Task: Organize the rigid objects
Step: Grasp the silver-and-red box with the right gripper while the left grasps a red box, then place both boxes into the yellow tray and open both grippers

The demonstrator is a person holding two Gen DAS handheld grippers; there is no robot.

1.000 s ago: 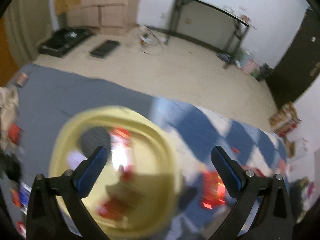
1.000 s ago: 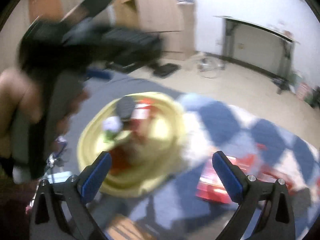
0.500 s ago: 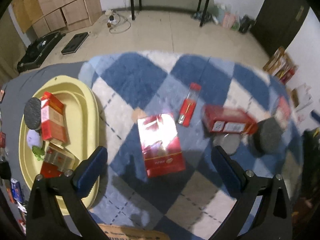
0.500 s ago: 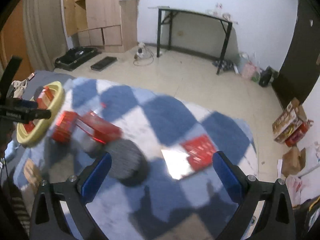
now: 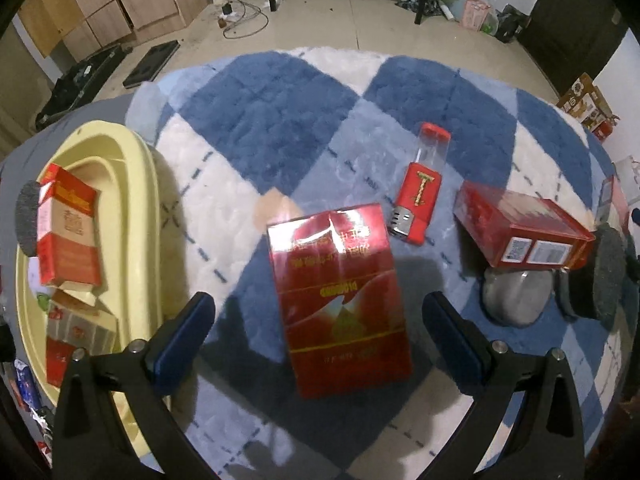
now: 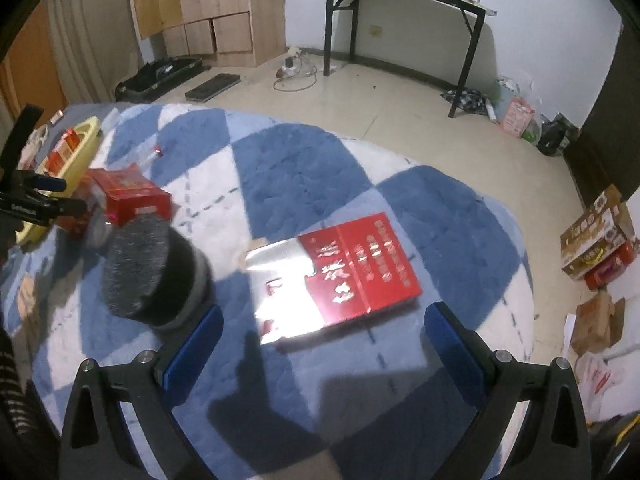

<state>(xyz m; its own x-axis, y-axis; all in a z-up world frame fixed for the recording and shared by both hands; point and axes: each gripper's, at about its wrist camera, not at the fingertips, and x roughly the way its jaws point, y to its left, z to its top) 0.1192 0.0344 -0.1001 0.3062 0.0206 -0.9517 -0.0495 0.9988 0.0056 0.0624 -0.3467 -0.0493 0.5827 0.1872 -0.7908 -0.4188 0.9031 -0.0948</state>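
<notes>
**Both cameras have settled over flat red boxes on the rug**

Half a second ago your left view took in the whole rug from higher up; now the left gripper (image 5: pixel 316 334) has dropped in close, and the flat red box (image 5: pixel 339 296) fills the space between its jaws. The right view has steadied too, with the second red box (image 6: pixel 340 276) now sharp and centred ahead of the right gripper (image 6: pixel 324 344).

Both pairs of jaws stand spread wide and hold nothing.

For the left side, the box lies straight ahead on the blue-and-white rug (image 5: pixel 260 120), its long axis running away from you, along the fingers. So its short sides face the jaws, and closing across the width looks workable. The yellow tray (image 5: pixel 140 184), already holding several packs, sits just to the left, so your left gripper is the nearer one to carry it there.

The right gripper's box lies tilted, its long axis slanting across the jaws; you would likely need to rotate the wrist first. A red lighter (image 5: pixel 420 196) and a third red box (image 5: pixel 520 232) wait to the right of the left gripper.
</notes>
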